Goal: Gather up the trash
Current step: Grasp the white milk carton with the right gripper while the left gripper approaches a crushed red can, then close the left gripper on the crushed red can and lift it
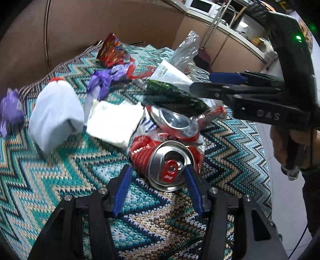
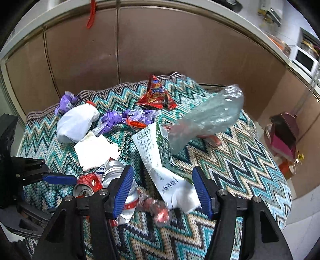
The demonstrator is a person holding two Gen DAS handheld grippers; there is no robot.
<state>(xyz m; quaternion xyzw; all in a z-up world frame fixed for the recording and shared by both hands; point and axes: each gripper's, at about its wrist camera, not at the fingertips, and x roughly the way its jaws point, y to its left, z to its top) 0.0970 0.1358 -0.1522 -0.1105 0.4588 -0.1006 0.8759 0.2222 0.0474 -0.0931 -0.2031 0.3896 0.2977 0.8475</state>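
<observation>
Trash lies on a zigzag knit cloth (image 1: 60, 170). My left gripper (image 1: 158, 170) is open, its blue fingers on either side of a crushed red can (image 1: 168, 166); it also shows in the right wrist view (image 2: 86, 185). A second crushed can (image 1: 174, 120) lies behind it. My right gripper (image 2: 162, 176) is open above a green and white carton (image 2: 160, 146), with white paper (image 2: 176, 190) below it. It enters the left wrist view (image 1: 202, 84) from the right. A crumpled clear plastic bottle (image 2: 210, 120) lies blurred beyond the carton.
A white tissue (image 1: 114, 122), a pale blue sock (image 1: 56, 116), purple wrappers (image 1: 104, 80) and a red snack bag (image 1: 114, 50) lie further back. Brown cabinet panels (image 2: 160, 50) stand behind the table. A counter with a microwave (image 1: 202, 7) is at the right.
</observation>
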